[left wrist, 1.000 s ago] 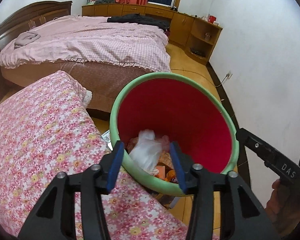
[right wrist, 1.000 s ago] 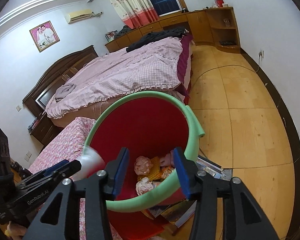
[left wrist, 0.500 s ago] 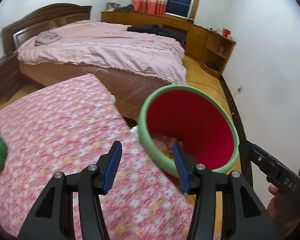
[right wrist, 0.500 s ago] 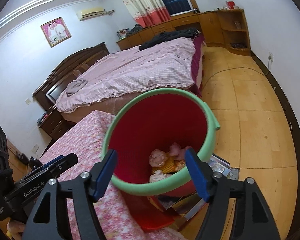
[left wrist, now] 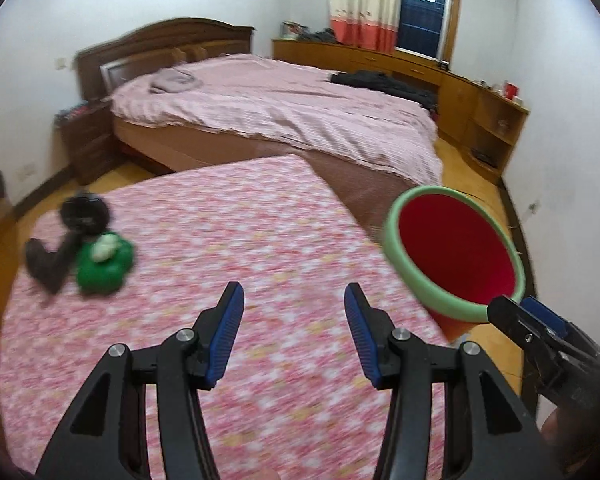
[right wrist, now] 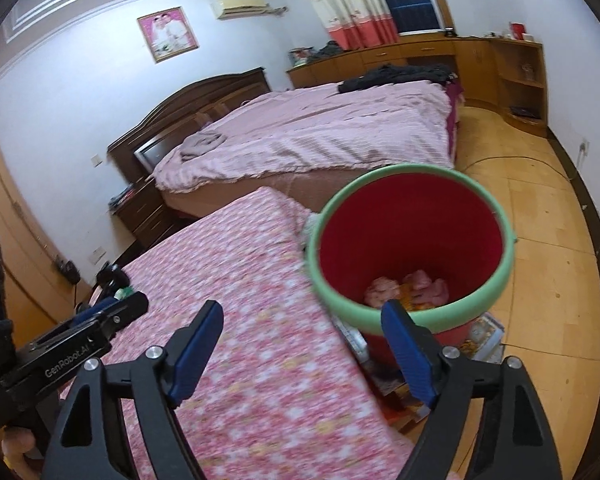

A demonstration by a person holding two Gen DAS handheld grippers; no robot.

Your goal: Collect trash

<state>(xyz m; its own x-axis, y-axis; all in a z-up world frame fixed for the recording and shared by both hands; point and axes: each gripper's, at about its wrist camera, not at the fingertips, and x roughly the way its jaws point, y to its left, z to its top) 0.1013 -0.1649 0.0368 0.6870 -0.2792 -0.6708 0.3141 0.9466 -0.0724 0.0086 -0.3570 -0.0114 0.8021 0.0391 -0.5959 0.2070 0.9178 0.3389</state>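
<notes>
Blurred green item [left wrist: 104,262] beside dark object [left wrist: 66,240] on floral table [left wrist: 240,240]; bin [right wrist: 412,248] holds partly hidden trash [right wrist: 408,286]; left gripper [left wrist: 294,332] and right gripper [right wrist: 300,354] spread wide, empty.

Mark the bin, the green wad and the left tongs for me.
bin [right wrist: 416,316]: right wrist view, front of its green rim.
green wad [left wrist: 104,266]: left wrist view, middle of the wad.
left tongs [left wrist: 294,330]: left wrist view, midway between the open tips.

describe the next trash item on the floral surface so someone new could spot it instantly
Start at the pink floral-covered surface in front of the big bed. Near its far left edge lies a crumpled green wrapper with a whitish wad on top. Its bright green separates it from the black object right beside it.
</notes>
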